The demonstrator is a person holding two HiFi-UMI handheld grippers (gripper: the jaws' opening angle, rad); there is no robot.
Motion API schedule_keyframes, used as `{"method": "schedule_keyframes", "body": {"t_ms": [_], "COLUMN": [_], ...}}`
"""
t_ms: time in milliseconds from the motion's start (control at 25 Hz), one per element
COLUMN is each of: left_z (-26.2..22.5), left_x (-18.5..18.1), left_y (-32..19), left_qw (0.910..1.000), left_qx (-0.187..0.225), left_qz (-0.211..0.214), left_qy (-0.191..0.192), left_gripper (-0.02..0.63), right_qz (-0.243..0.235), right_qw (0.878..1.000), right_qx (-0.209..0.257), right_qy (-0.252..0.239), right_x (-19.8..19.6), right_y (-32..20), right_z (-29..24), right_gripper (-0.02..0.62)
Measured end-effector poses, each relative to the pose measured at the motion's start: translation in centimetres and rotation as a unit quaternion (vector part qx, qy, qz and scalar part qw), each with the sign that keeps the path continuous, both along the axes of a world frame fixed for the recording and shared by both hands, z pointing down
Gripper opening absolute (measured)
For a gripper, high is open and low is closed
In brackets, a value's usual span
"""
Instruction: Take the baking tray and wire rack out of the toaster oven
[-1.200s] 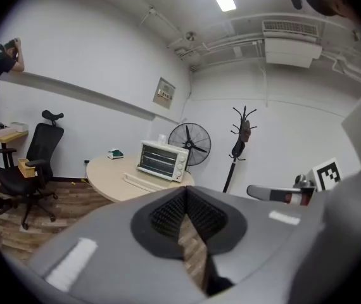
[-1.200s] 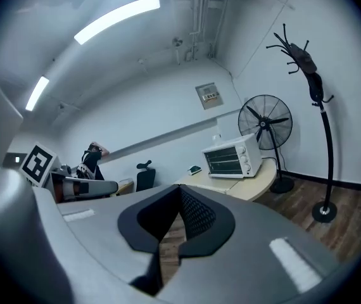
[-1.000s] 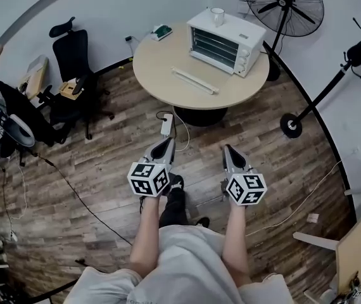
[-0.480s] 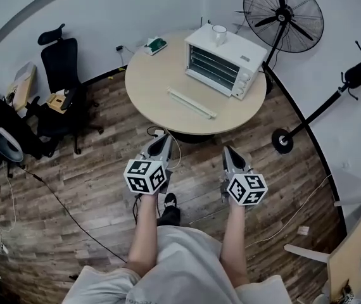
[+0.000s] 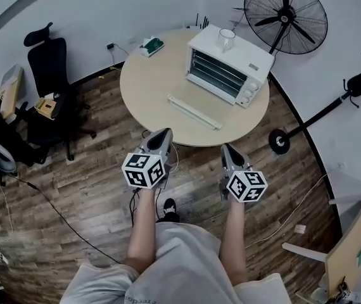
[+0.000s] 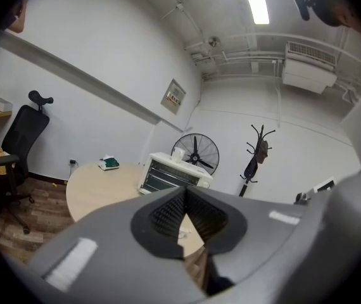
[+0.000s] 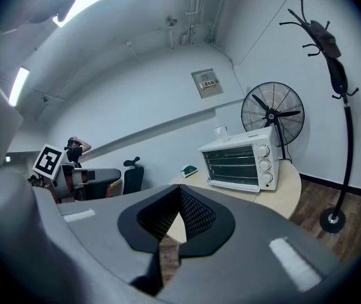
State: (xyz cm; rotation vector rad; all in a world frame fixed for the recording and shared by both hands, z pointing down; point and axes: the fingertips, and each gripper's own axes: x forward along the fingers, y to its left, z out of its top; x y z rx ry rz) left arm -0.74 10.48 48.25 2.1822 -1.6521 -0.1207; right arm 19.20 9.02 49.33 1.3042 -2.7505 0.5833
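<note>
My left claw (image 5: 162,133) and right claw (image 5: 228,149) are both pressed together, pinching nothing, near the edge of the round counter (image 5: 149,90). The toaster oven (image 5: 228,65) stands on the counter's far side, well apart from both.

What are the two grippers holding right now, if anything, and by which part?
Nothing. The left gripper and right gripper are both shut with no object between their fingers, well short of the toaster oven.

On table (image 5: 149,87), right side: toaster oven (image 5: 228,68) — cup (image 5: 225,40) on top (fan (image 5: 286,18) behind).
</note>
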Motion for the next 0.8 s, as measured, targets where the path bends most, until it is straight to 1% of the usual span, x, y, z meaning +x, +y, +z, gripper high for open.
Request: {"method": "schedule_keyframes", "body": {"t_ms": [200, 360, 480, 640, 800], "left_z": [1.2, 2.6, 3.7, 4.4, 5.7], "left_x": [-2.6, -3.9, -3.8, -4.3, -5.8], "left_y": [-2.2, -3.1, -3.6, -4.2, -5.1], "left_qw": [0.9997, 0.9992, 0.9986, 0.9983, 0.9983], "left_qx": [-0.009, -0.021, -0.029, -0.034, -0.045], "left_qz": [0.020, 0.025, 0.031, 0.027, 0.020], "left_qy": [0.007, 0.024, 0.031, 0.038, 0.033], "left_gripper": [0.055, 0.055, 0.055, 0.055, 0.055], "right_qz": [0.023, 0.039, 0.048, 0.044, 0.028], "right_qw": [1.000, 0.999, 0.998, 0.998, 0.998], "right_qx": [-0.010, -0.023, -0.032, -0.037, -0.048], "right_qy": [-0.004, 0.006, 0.010, 0.007, 0.007], "right_x": [-2.7, -3.2, -2.7, -3.4, -5.4], "right_y": [-1.6, -1.8, -2.2, -3.1, -4.4], "right_z": [1.1, 2.5, 3.2, 3.9, 5.5], "right_gripper": [-0.002, -0.002, -0.002, -0.002, -0.002]}}
